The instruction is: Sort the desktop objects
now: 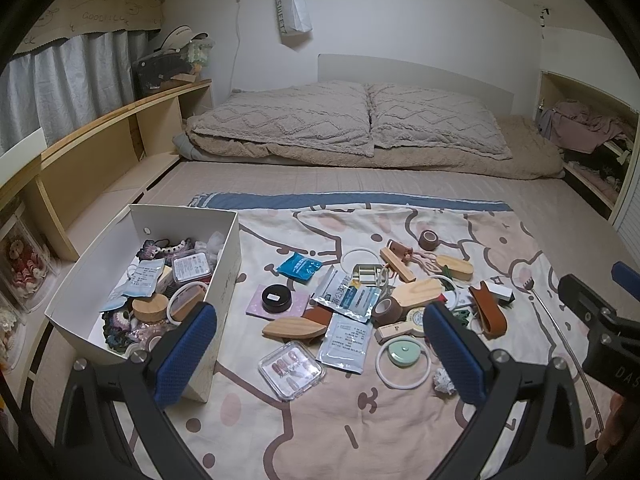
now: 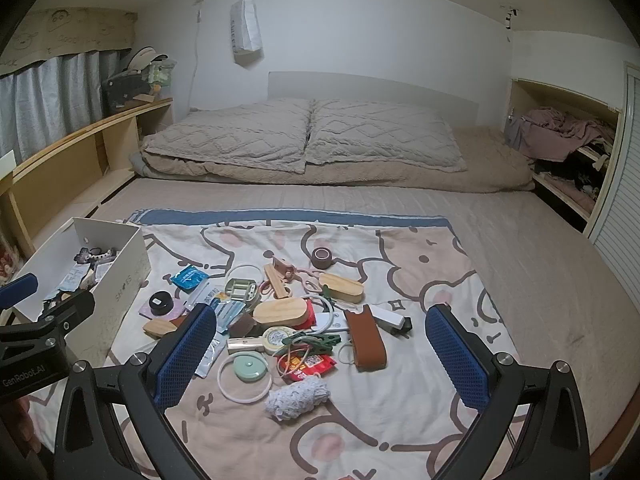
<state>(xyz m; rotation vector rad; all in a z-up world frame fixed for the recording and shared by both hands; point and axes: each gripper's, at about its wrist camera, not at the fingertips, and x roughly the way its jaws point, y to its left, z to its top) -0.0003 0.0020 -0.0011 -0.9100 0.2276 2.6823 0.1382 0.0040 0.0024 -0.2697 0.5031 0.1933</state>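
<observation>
Both grippers hang over the near edge of a cartoon-print cloth (image 1: pixel 360 420) spread on a bed, angled down toward a scatter of small things. The left gripper (image 1: pixel 320 354) has its blue-padded fingers (image 1: pixel 186 354) spread wide with nothing between them; the right gripper (image 2: pixel 322 354) is spread just as wide and also empty.

Closest to the left gripper lie a clear case of false nails (image 1: pixel 291 369), a white ring (image 1: pixel 403 362) with a mint-green disc (image 1: pixel 402 351) inside it, and a crumpled white wad (image 1: pixel 444 380). In the right wrist view the nearest thing is a lump of pale crochet lace (image 2: pixel 297 398), with a red snack packet (image 2: pixel 310 365) and rubber bands just beyond.

Farther in, the pile thickens — foil sachets (image 1: pixel 348 296), a black round tin (image 1: pixel 275 298) on a pink card, a roll of tape (image 1: pixel 414 318), wooden oval pieces (image 1: pixel 294 327), a brown leather strap (image 1: pixel 488 312), a green clothes peg (image 2: pixel 316 340) and a brown tape roll (image 1: pixel 430 239) at the far side.

On the left of the cloth stands a white cardboard box (image 1: pixel 228 264), already holding packets, a wooden lid and crochet pieces — well apart from the right gripper, just beside the left one.

Beyond the cloth the bed is bare up to two grey pillows (image 1: pixel 352 120) on a folded blanket, and a white paper bag (image 1: pixel 293 8) hangs on the wall.
</observation>
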